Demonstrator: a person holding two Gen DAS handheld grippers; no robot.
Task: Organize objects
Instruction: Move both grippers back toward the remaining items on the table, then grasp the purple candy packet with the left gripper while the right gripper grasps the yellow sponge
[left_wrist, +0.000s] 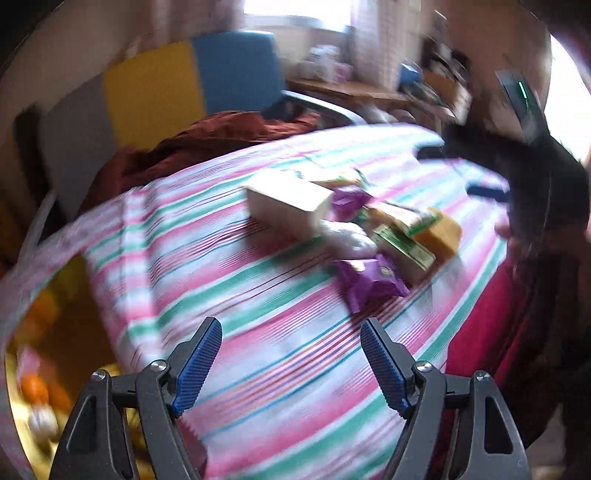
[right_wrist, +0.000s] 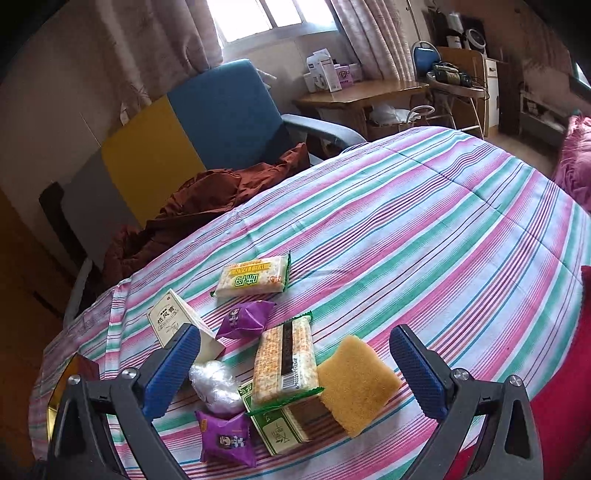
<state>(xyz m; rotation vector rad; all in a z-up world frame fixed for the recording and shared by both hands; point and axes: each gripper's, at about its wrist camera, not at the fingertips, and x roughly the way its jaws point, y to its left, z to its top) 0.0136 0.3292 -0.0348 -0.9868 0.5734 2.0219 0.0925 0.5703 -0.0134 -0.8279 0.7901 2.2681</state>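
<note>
Both claws gape wide, gripping nothing. The right gripper (right_wrist: 295, 373) hangs over the snack pile near the striped bedspread's (right_wrist: 424, 221) lower-left edge, sponge (right_wrist: 356, 384) between its fingers; open cloth stretches right. The left gripper (left_wrist: 291, 363) view is blurred; the pile (left_wrist: 354, 229) probably sits ahead.

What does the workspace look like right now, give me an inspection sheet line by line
Surface: striped bedsheet, pink, green and white.
Job's things: yellow sponge, cracker pack lying on a green box, second cracker pack apart, two purple snack packets, cream box, clear plastic wad.
Clutter: brown cloth at the bed edge.
Grippers: left gripper open, empty; right gripper open above the pile, empty.
Cables: nothing seen.
Surroundings: blue and yellow chair, wooden desk, window.
</note>
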